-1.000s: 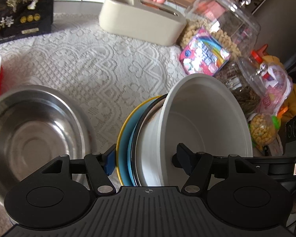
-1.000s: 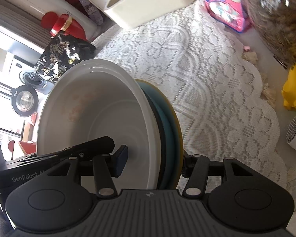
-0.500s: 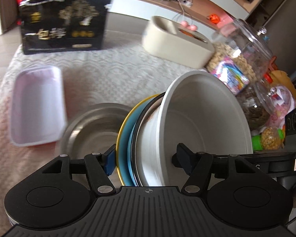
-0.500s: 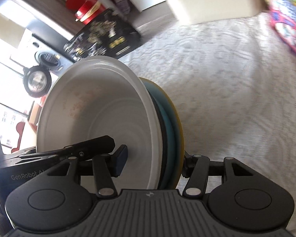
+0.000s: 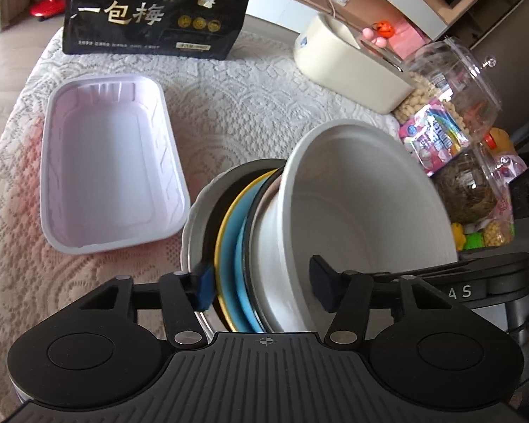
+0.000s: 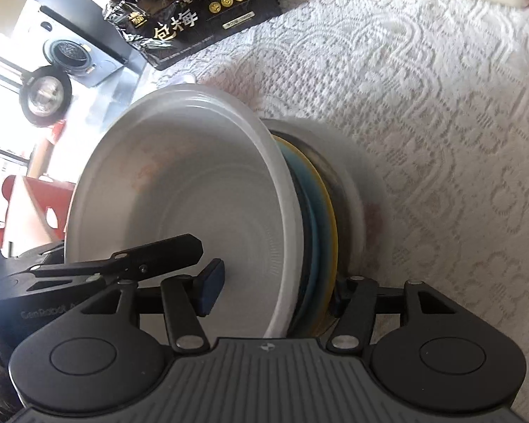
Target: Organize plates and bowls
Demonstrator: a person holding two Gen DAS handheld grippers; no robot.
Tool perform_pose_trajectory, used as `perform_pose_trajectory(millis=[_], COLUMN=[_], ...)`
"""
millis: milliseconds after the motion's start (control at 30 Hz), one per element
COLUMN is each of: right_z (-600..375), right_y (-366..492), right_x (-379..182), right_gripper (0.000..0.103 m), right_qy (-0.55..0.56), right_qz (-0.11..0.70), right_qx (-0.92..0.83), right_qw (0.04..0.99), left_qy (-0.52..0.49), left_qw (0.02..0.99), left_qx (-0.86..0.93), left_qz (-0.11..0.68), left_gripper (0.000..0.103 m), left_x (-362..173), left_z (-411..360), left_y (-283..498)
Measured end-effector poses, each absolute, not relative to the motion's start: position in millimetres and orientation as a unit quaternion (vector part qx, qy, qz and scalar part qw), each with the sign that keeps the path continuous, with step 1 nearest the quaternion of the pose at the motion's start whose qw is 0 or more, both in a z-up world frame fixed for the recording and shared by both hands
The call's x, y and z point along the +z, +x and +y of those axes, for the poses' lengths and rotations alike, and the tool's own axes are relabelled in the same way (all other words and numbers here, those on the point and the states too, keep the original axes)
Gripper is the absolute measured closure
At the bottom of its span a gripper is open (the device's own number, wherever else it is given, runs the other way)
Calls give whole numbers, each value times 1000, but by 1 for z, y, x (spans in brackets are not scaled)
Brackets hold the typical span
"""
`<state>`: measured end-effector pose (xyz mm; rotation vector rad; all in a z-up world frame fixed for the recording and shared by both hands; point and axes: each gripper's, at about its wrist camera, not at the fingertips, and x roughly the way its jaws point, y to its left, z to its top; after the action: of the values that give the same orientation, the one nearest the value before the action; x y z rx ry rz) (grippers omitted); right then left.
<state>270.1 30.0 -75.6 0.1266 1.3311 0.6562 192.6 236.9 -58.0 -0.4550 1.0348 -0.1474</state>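
Both grippers are shut on one stack of dishes: a white bowl (image 5: 363, 204) nested on a dark-rimmed dish, a blue plate (image 5: 238, 246) and a yellow-rimmed plate. My left gripper (image 5: 262, 287) clamps its near edge; the right gripper (image 6: 275, 290) clamps the opposite edge of the white bowl (image 6: 201, 204). The stack sits low inside a steel bowl (image 5: 202, 211) on the lace cloth; the steel bowl's rim (image 6: 352, 176) shows behind the plates in the right wrist view.
A white rectangular plastic tray (image 5: 109, 162) lies left of the steel bowl. A black snack bag (image 5: 158, 10) stands at the back. A cream container (image 5: 349, 67), clear snack jars (image 5: 451, 95) and toys crowd the right side.
Both grippers carried the stack left and over the steel bowl, which now sits under it. The white tray and black bag came into view.
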Motion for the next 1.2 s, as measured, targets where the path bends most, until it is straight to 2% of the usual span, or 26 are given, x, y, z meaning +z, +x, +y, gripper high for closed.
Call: perform_pose_trajectory(millis=[267,533,767,933,1200], right_z=[29,30,33,33,38], right_y=[265,252,262,270,262], right_x=[-73,-70,-69,-67,-55], right_gripper=[44,45,46,48,49], right_qy=[71,55,46,46,4], right_qz=[562,550,583,609,600], right_qx=[261,253,254,251,256], right_qw=[781,794,770,751,758], left_qy=[-195,-185,-194,-215,-217], left_qw=[847,855,848,837,835], left_qx=[-64,-60,-67,-74,-78], left_qz=[491,481,488,498,499], left_gripper=[62,60,62,68,70], left_x=[-62,-60,-60,-62,-64], left_z=[237,232,236,245,247], left_y=[194,191,193,195,195])
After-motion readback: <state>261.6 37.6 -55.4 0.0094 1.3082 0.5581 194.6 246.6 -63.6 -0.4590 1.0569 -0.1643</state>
